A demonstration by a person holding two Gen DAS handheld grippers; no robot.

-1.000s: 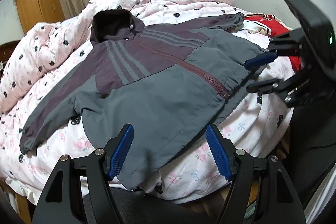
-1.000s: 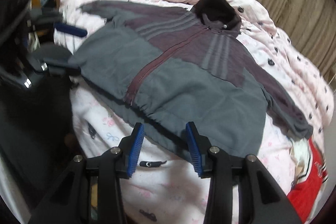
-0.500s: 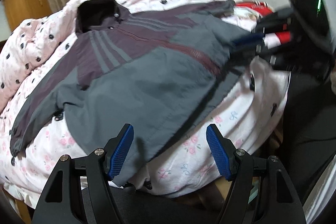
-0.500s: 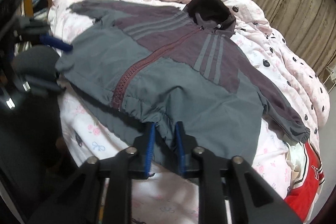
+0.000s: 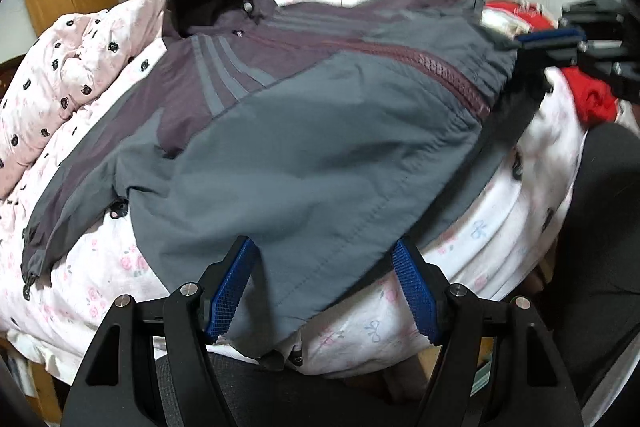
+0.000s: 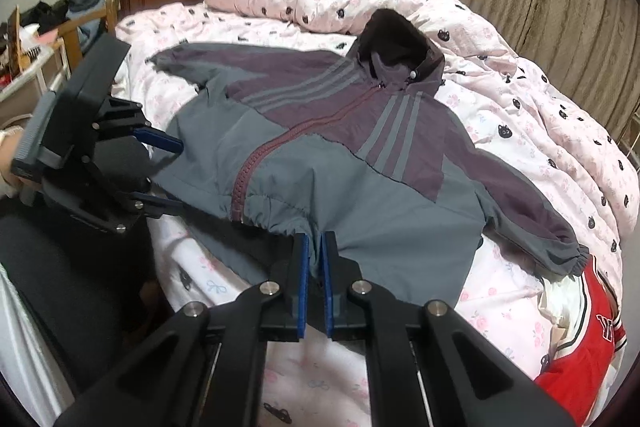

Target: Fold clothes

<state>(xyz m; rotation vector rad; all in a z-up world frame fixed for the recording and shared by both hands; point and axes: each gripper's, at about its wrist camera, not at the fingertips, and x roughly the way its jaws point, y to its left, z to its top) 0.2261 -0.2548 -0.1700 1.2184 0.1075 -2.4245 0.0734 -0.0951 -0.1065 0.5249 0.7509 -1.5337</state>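
- Our right gripper [image 6: 314,281] has its blue pads pinched almost together on the hem of the jacket [image 6: 320,163], just to the side of the zip's lower end.
- Our left gripper [image 5: 326,291] stands wide apart, its pads straddling the near hem corner without pressing it; it has hold of nothing.
- We see the jacket spread face-up and zipped on the bed [image 6: 540,107], sleeves flung out to either side, hood [image 6: 394,35] at the far end by the rumpled quilt.
- From both tools the jacket lies straight ahead; its long axis runs away from us, hem near and hood far, and the hem runs across between our two grippers.
- We judge each hand is at its own end of the hem, so neither is nearer overall.
- Both grippers point forward, low over the bed edge.
- Whether this grip opens a fold or only straightens the cloth, we cannot tell.
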